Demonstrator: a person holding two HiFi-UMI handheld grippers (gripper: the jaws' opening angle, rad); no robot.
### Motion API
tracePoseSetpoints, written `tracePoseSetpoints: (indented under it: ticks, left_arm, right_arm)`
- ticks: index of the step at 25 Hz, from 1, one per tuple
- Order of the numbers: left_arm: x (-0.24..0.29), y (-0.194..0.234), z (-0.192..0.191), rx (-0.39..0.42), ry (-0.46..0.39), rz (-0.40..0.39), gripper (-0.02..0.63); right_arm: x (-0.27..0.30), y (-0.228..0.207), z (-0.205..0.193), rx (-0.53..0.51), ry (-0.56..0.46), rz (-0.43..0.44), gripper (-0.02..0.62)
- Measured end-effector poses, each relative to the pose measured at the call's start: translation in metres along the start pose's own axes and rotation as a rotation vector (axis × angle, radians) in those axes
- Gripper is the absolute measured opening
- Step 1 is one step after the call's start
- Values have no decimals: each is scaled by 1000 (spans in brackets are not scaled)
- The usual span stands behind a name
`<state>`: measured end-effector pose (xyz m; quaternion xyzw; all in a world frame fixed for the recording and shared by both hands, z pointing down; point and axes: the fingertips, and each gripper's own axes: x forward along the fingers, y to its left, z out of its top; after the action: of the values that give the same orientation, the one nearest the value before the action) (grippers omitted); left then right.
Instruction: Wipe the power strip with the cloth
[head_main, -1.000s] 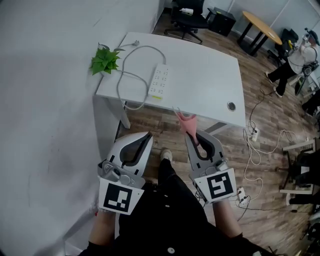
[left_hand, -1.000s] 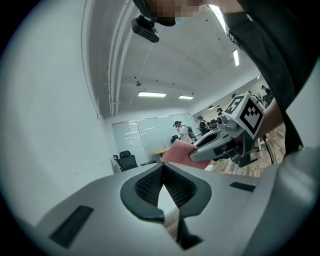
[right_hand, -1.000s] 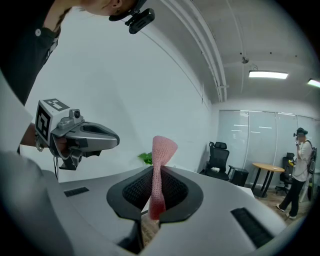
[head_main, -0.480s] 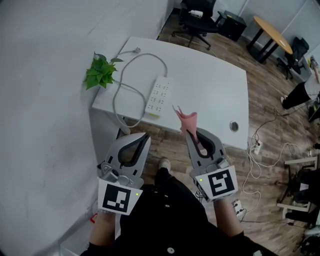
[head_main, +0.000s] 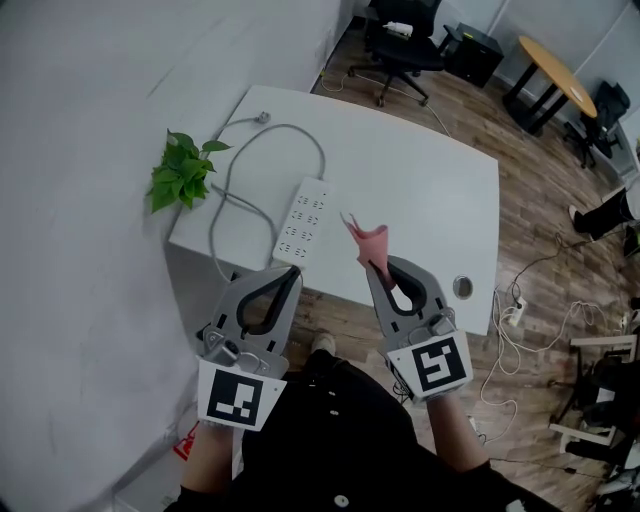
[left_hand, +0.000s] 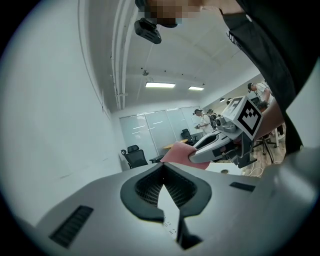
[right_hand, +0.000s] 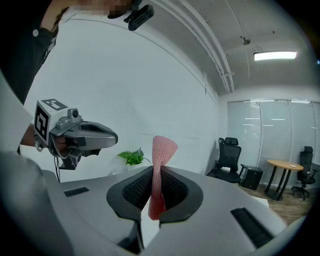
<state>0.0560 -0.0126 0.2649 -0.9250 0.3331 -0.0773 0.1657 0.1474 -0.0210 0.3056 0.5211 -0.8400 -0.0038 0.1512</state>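
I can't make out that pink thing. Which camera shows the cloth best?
The right gripper view: the cloth stands in the middle, close up, pinched upright between shut jaws. The head view shows it small, poking from the right hand-held gripper. The left gripper view shows only a pink corner of it.

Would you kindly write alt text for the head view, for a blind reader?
From above: the right tongs pinch a pink cloth near a white power strip on a white table. The left tongs, shut and empty, are held alongside; a green plant sits at the table's left edge.
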Motion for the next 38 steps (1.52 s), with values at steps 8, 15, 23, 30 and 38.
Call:
tracePoseSetpoints:
  ticks: [8,15,23,30,38]
  left_arm:
    - [28,5,-1,2,21,19,14]
    - [32,11,-3,3,29,23,14]
    - [37,30,-13,-6,37,22,14]
    - [42,44,-25,-20,61,16,14]
    - [44,54,-36,-31,88,28,14]
  right_arm:
    - [11,-27,-6,-3,12,18,48]
    - [17,-32,-7,-2,16,16,48]
    - [35,-36,-7,1,35,-3,48]
    - [51,-44,-9,9,56,-21,48]
    - [73,-59,-22,0,68,-33,48]
